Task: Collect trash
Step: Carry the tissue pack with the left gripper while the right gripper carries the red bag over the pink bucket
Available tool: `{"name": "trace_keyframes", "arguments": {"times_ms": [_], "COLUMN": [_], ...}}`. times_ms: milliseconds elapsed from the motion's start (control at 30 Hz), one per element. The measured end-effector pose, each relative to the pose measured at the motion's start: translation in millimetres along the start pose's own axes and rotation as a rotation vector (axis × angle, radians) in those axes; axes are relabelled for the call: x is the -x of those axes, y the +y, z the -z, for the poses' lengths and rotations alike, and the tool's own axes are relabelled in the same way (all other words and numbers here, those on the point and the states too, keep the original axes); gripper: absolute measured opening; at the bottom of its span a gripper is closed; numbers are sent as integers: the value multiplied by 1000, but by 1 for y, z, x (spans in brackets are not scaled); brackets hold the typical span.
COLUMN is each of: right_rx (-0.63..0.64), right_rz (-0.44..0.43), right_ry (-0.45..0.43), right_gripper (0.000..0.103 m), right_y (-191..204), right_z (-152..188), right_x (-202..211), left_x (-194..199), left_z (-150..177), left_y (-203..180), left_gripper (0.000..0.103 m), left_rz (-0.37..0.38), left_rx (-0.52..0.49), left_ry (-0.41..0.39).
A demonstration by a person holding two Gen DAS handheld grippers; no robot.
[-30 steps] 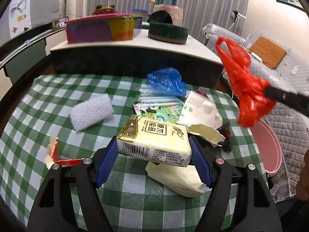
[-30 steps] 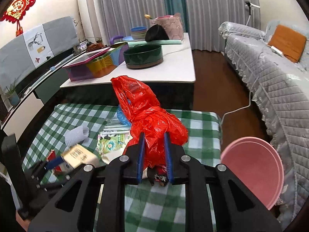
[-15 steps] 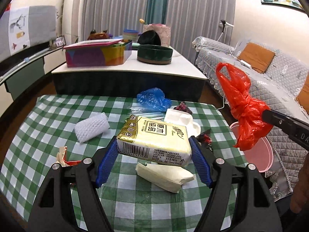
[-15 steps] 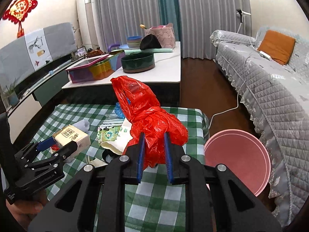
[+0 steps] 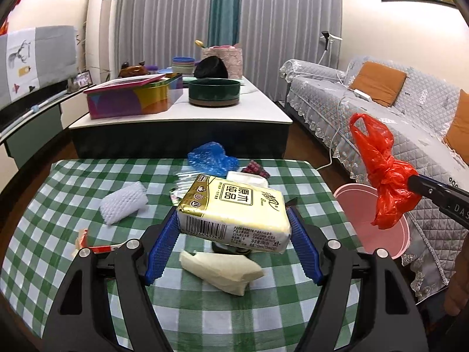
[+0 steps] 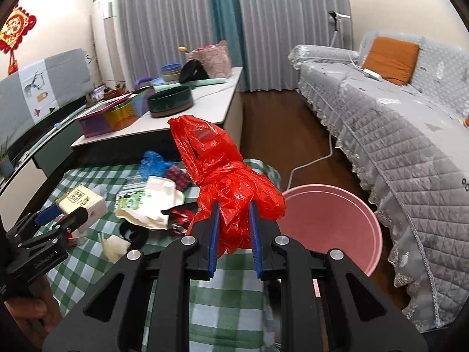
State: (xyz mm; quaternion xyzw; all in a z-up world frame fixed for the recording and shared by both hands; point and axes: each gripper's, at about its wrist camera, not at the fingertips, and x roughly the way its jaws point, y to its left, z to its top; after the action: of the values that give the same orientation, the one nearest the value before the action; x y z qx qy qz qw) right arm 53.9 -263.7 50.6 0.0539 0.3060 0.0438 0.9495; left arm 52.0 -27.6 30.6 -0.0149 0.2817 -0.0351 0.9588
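Observation:
My left gripper [image 5: 233, 234] is shut on a yellow tissue pack [image 5: 234, 209], held above the green checked table [image 5: 73, 252]. In the right wrist view that pack [image 6: 83, 201] shows at the left in the left gripper. My right gripper [image 6: 233, 227] is shut on a crumpled red plastic bag [image 6: 225, 182], held near the table's right edge beside a pink bin [image 6: 331, 220]. From the left wrist view the red bag [image 5: 384, 182] hangs over the pink bin [image 5: 366, 205]. Loose trash lies on the table: a blue bag [image 5: 211, 158], white foam net [image 5: 123, 202], cream wrapper [image 5: 222, 270].
A low white table [image 5: 181, 114] with a colourful box [image 5: 132, 96] and a green bowl [image 5: 214, 92] stands behind. A grey quilted sofa [image 6: 395, 135] runs along the right. A white cable [image 6: 310, 161] lies on the wood floor. A person's hand [image 6: 26, 308] holds the left gripper.
Both grippers have pulled back and up from the table, each keeping its load. The red bag has moved right, toward the pink bin. More of the table and room shows now.

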Motion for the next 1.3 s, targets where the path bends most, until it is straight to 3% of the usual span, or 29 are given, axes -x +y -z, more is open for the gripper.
{"name": "trace_keyframes", "arguments": {"times_ms": [367,700,1300], "right_rx": [-76,-164,-194], "right_rz": [70,158,209], "right_ry": [-12,-13,46], "right_gripper": [19,19,19], "right_y": [-53,-104,-129], "right_z": [3,-2,3], "right_x": [11,8,-21], "left_x": [-8,-28,-96], "left_z": [-4,-16,-11], "left_y": [-41,-87,-168], "left_gripper": [70,70,70], "left_rz": [50,166,293], "left_rx": [-37,-49,-136], "left_ry": [5,17,99]}}
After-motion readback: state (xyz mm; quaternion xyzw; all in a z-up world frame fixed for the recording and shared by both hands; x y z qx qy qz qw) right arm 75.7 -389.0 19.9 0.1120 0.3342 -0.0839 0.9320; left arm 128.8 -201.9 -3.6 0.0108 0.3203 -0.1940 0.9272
